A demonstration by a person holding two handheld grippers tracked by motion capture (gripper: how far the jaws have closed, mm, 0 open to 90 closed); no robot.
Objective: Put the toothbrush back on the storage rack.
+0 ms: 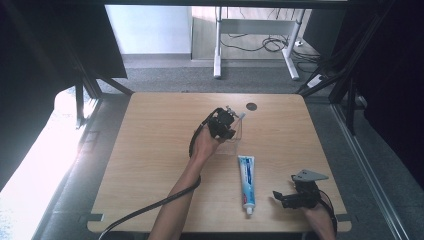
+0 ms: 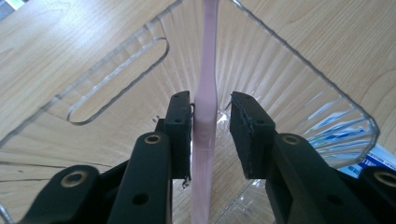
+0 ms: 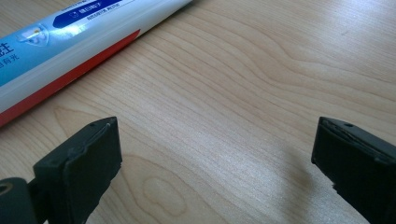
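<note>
Pale wood surface (image 1: 150,150) carries a clear ribbed plastic cup (image 2: 299,84) near its middle. Inside stands a pink toothbrush handle (image 2: 205,116); the left tool (image 2: 211,122) flanks it, jaws loosened (one pad touching). The right tool (image 3: 212,154) gapes beside a white-and-blue toothpaste tube (image 1: 246,181).

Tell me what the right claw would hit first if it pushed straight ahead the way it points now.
Probably the toothpaste tube, lying across the far left of the right claw view; ahead is bare wooden table. Depth is hard to judge.
</note>
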